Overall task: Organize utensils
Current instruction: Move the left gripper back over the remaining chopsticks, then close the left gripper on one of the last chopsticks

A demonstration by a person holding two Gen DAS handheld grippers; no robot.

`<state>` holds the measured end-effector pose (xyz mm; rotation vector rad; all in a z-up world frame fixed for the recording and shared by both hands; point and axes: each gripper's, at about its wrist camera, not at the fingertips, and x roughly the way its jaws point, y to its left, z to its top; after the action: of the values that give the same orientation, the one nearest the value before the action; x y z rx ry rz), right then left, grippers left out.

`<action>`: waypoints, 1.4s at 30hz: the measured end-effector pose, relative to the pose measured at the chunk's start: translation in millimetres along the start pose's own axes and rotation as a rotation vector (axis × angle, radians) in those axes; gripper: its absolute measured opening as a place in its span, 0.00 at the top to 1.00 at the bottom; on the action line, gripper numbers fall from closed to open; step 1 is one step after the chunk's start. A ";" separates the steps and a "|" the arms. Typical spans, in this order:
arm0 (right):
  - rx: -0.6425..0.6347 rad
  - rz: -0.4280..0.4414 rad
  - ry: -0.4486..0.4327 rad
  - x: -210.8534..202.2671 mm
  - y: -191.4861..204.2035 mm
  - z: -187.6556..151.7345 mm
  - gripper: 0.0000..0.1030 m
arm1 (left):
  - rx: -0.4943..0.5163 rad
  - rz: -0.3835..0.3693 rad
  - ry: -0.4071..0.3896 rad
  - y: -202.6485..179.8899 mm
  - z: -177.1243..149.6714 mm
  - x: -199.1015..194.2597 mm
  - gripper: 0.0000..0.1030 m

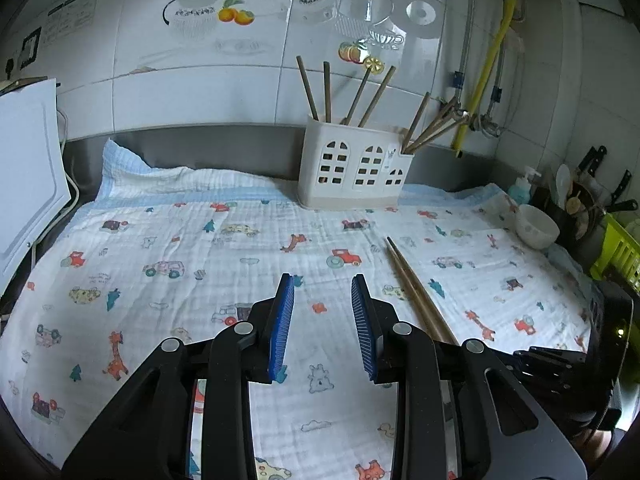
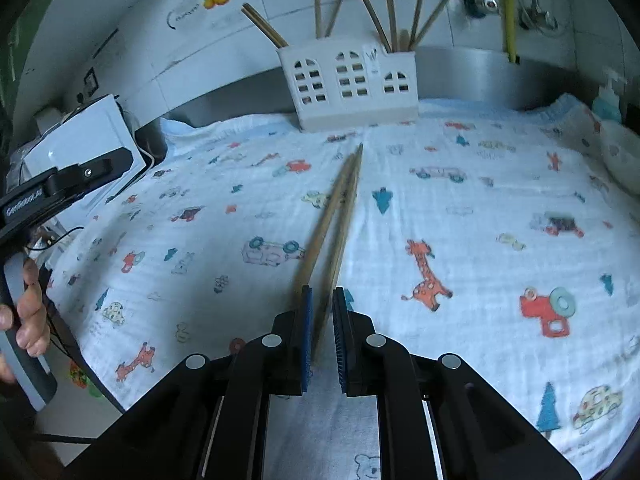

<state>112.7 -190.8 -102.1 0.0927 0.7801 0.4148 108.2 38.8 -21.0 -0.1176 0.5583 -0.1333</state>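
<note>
Flanking chopsticks [image 2: 334, 236], right hand-held gripper [image 2: 322, 300]; white holder [image 2: 352, 88] beyond, bowl [image 1: 536, 226] aside.

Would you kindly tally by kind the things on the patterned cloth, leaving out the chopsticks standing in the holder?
Loose chopsticks: 2
Utensil holder: 1
Bowl: 1
Total: 4
</note>
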 end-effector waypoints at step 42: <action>0.013 -0.102 -0.104 -54.4 -30.9 -13.5 0.94 | 0.051 -0.212 0.256 -95.0 -83.7 50.3 0.71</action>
<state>78.9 -241.6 -82.8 0.0859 0.6822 0.3055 96.9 -68.9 -103.6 -0.1104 0.7967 -0.3722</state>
